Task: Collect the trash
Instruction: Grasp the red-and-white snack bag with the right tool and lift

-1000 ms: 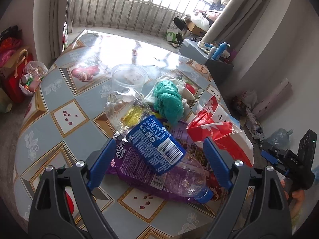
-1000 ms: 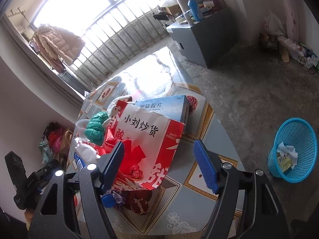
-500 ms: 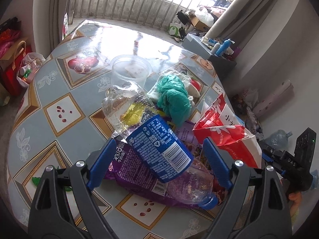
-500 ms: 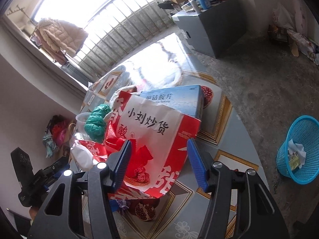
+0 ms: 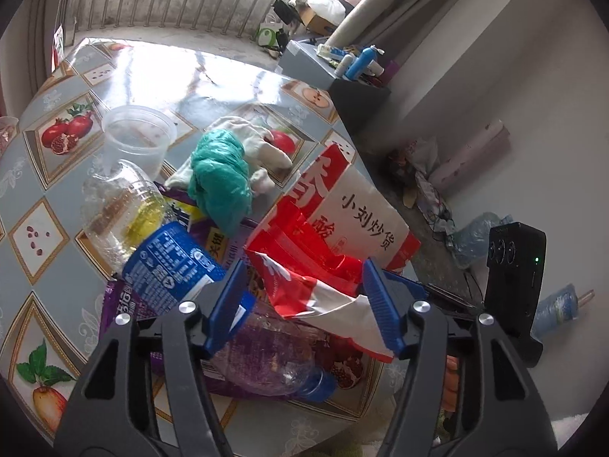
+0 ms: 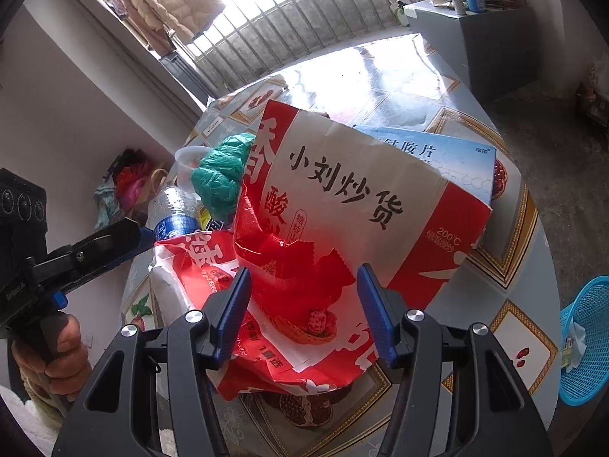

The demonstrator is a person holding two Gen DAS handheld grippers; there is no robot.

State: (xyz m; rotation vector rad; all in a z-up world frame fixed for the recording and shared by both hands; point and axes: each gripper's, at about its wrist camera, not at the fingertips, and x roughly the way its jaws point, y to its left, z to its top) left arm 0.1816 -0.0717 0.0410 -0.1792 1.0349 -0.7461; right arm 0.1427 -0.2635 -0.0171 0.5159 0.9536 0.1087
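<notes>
Red paper bag (image 5: 335, 228) now between both narrowed grippers, left (image 5: 304, 304), right (image 6: 304, 308); contact unclear

The right gripper (image 6: 302, 310), jaws just narrowed but pads not pressing, straddles the crumpled red-and-white paper bag (image 6: 342, 205) on the tiled table (image 6: 506, 327), the blue mesh basket (image 6: 586, 342) on the floor beyond

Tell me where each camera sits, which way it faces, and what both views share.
Left wrist: on the left tongs, angled down over the table toward the barred window; its tongs straddle the red and white paper bag's torn edge.
Right wrist: on the right tongs, facing the same bag; a hand holding the left tongs shows.
Shared: bag, green plastic bag, water bottle.
</notes>
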